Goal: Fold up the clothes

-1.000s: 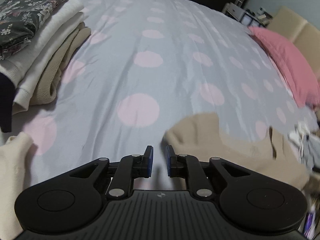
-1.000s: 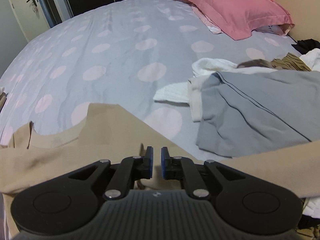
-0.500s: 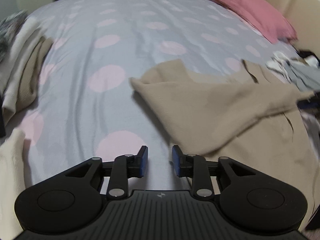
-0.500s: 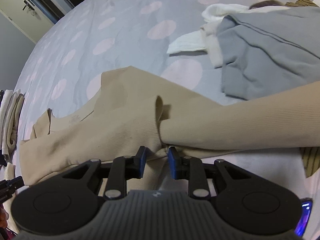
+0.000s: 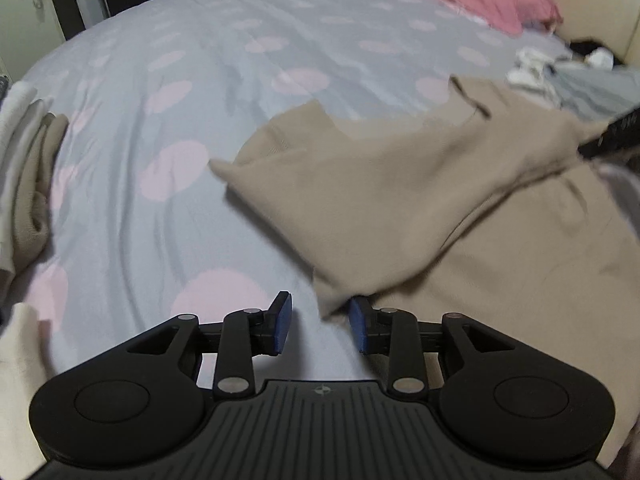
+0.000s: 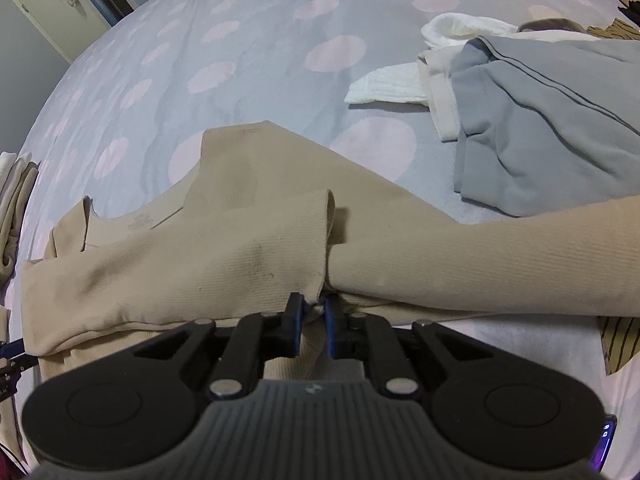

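Beige top (image 6: 224, 276) lies on the dotted bedspread (image 5: 192, 92), one sleeve folded across it. Left gripper (image 5: 320, 326) stands wide, empty, beside the sleeve's cuff; right gripper (image 6: 313, 322) is narrowed, pinching the top's fabric.

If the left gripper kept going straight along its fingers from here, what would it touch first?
Most likely the beige top: its folded sleeve corner hangs just ahead of the left gripper, beside its right fingertip. The jaws are open with nothing between them. Slightly further left it would meet only the dotted bedsheet; depth is unclear.
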A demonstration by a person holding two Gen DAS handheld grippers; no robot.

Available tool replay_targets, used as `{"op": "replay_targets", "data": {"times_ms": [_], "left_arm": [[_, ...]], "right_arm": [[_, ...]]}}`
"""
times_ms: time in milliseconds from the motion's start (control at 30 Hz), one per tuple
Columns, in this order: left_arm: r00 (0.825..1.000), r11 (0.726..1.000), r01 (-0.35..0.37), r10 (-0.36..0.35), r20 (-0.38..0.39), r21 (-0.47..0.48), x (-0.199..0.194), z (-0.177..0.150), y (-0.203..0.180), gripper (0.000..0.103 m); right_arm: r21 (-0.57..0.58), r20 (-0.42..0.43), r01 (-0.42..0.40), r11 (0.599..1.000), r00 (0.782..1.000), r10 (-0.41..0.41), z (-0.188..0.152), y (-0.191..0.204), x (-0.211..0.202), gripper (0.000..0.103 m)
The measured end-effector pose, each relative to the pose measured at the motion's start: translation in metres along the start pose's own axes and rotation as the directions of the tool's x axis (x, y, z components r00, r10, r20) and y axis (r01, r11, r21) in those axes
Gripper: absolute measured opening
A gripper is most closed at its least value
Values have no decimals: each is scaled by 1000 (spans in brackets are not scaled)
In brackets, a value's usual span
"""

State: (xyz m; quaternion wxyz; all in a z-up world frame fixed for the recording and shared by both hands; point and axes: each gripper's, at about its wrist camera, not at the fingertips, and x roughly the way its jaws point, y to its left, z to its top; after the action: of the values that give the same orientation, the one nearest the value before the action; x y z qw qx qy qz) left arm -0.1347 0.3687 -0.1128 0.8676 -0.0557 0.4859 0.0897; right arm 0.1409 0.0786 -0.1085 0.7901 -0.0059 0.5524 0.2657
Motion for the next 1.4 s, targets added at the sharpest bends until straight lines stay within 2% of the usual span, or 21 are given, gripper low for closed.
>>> {"op": "replay_targets", "data": {"times_ms": [67,167,333,433,600,733,800,933,1100,1167,1400], "left_arm": [[1000,1000,22,-22,14,-3,1,4,-2,29],[999,999,49,-49,4,-9,3,11,-5,5],[998,994,13,-19,-58,-105,-9,19,13,2],[995,993,-21,10,-95,-113,-7,16,22,2],[990,996,-90,90,-112,7,11,13,4,2],[987,997,-71,72,-141,11,11,14,4,5],[991,998,-56,56,-123,1,4,14,4,17],[992,999,-50,50,-114,-2,-1,13,5,28],[990,998,-58,58,-131,5,-3,11,7,28],[989,998,-61,61,-137,6,-4,10,8,28],[1000,991,10,-13,-22,-135,-33,27,24,28]], "right_arm": [[1,0,-2,1000,1000,2,0,0,-1,17],[-3,9,9,1000,1000,-9,1,2,-2,11],[-19,29,30,999,999,-30,1,6,-4,8],[-35,26,42,999,999,-41,0,8,1,8],[-76,50,90,993,995,-87,0,13,3,8],[-92,87,112,989,991,-104,-2,17,-7,8],[-114,126,124,986,986,-109,-3,21,-16,8],[-134,137,160,978,980,-142,-3,22,-17,8],[-128,86,178,976,982,-168,-5,18,-5,8],[-133,74,187,973,981,-179,-6,18,-3,12],[-102,127,195,975,975,-182,-5,9,-35,15]]}}
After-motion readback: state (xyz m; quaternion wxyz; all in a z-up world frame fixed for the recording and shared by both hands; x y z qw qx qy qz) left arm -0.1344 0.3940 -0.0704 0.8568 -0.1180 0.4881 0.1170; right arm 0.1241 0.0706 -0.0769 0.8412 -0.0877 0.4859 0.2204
